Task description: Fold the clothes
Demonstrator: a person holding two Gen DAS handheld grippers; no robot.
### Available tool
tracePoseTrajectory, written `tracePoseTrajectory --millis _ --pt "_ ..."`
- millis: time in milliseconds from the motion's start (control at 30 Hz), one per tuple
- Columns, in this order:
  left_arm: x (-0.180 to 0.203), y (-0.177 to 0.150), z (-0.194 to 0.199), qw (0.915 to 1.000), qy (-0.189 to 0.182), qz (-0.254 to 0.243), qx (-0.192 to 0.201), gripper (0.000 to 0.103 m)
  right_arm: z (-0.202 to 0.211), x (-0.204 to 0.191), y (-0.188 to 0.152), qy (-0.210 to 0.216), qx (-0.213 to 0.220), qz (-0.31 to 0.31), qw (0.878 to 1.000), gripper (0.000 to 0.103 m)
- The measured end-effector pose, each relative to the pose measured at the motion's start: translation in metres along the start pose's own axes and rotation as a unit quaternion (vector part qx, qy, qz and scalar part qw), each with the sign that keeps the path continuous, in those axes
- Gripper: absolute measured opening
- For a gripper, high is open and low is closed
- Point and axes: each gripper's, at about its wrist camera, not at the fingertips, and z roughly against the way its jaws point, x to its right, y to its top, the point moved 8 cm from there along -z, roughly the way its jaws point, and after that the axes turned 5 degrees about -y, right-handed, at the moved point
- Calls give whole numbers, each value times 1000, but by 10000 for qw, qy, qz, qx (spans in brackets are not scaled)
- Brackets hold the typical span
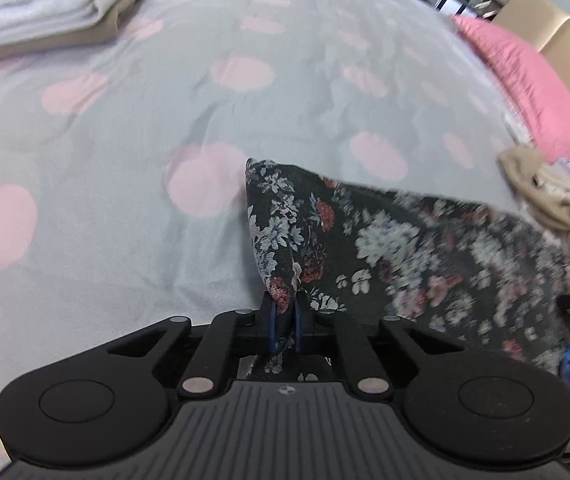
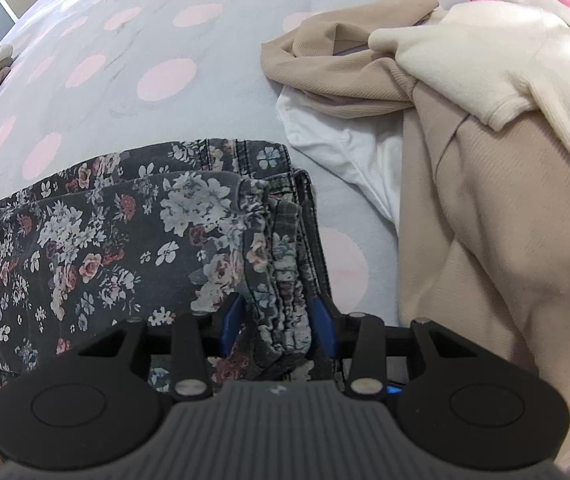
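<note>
Your left tongs (image 1: 284,322) are clamped on a raised corner of the dark floral garment (image 1: 405,248), lower centre of the left wrist view; your right tongs (image 2: 279,322) grip its bunched waistband, lower centre of the right wrist view. The garment lies on the grey, pink-dotted bed (image 2: 133,60). Right of frame: heaped beige top (image 2: 465,208) and cream top (image 2: 505,60); upper left in the left view: folded pile (image 1: 45,4).
</note>
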Motion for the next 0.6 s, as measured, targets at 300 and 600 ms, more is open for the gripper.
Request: tracePoseTrajectory --millis 300,600 --pt "10 18 43 9987 -367 42 346 6 2 6 4 1 -7 -47 10000 44" --pt "-34 31 83 9987 8 226 457 5 12 -2 14 147 171 -175 9996 44"
